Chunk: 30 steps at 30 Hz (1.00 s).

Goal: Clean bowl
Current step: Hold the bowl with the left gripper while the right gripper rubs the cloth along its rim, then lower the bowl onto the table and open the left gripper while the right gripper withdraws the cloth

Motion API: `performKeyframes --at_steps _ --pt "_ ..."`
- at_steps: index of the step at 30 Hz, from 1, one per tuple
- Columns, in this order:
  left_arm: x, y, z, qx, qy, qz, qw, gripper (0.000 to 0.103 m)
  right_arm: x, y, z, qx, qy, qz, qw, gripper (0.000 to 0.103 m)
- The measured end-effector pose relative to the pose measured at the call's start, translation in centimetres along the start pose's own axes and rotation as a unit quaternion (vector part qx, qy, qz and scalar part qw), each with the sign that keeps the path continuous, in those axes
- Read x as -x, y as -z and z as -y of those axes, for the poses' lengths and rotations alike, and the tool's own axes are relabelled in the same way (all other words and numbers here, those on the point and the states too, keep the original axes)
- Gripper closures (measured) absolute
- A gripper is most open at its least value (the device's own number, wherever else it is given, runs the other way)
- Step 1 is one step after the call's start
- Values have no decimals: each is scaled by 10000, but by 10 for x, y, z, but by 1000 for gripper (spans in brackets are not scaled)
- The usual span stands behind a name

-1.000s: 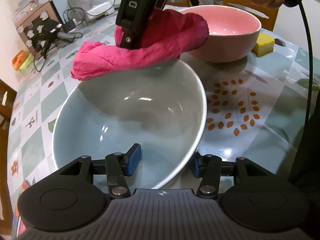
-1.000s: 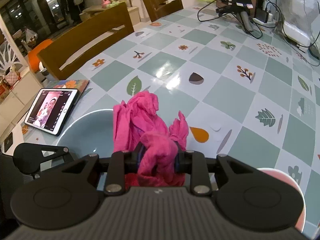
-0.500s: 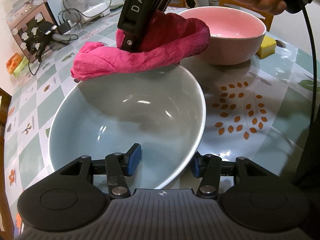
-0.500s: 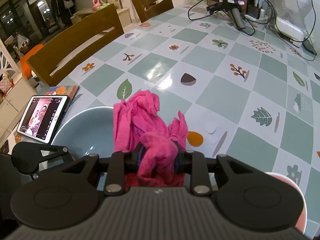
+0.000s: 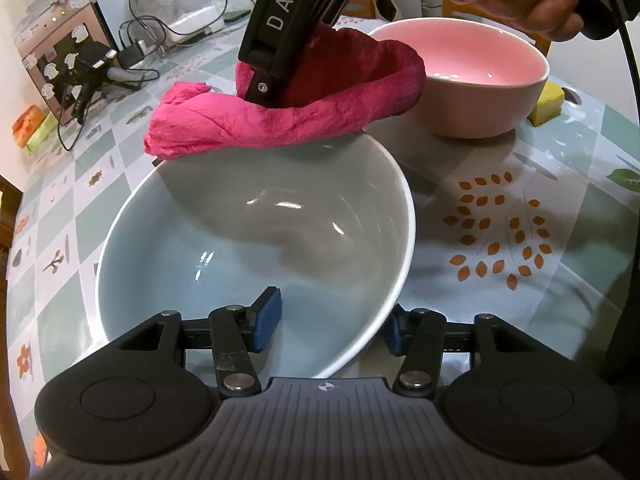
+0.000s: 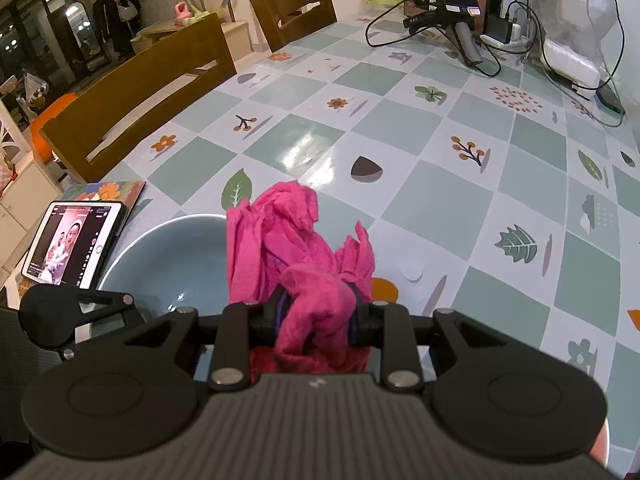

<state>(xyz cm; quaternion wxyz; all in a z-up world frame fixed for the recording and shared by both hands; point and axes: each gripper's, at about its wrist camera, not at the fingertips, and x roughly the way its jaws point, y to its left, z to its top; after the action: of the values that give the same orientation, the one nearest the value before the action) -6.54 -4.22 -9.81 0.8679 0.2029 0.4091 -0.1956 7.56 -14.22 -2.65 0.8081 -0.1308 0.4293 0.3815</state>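
2 wrist cams, close, angled down; both share grey bowl & cloth.

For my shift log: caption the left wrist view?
Left gripper straddles grey bowl rim; right gripper holds pink cloth above.

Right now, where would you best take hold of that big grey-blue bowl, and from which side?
By its near rim, from above: the grey-blue bowl is wide and thin-walled, so one pad goes inside and one outside. The left gripper already straddles it that way.
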Motion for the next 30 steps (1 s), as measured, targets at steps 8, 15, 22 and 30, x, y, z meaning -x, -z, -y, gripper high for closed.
performKeyframes --at_steps 8,15,22,30 --pt "0 -1 0 75 -20 -13 10000 47 6 2 0 -17 49 98 9999 74" --pt "0 -3 2 169 -77 -86 9998 47 17 2 -3 -3 84 191 9998 74" --pt "3 -5 5 313 -185 -143 9992 47 28 5 -4 -31 138 286 9995 74" --pt "9 -9 9 469 -325 -129 9983 47 45 16 0 -152 208 381 9989 74"
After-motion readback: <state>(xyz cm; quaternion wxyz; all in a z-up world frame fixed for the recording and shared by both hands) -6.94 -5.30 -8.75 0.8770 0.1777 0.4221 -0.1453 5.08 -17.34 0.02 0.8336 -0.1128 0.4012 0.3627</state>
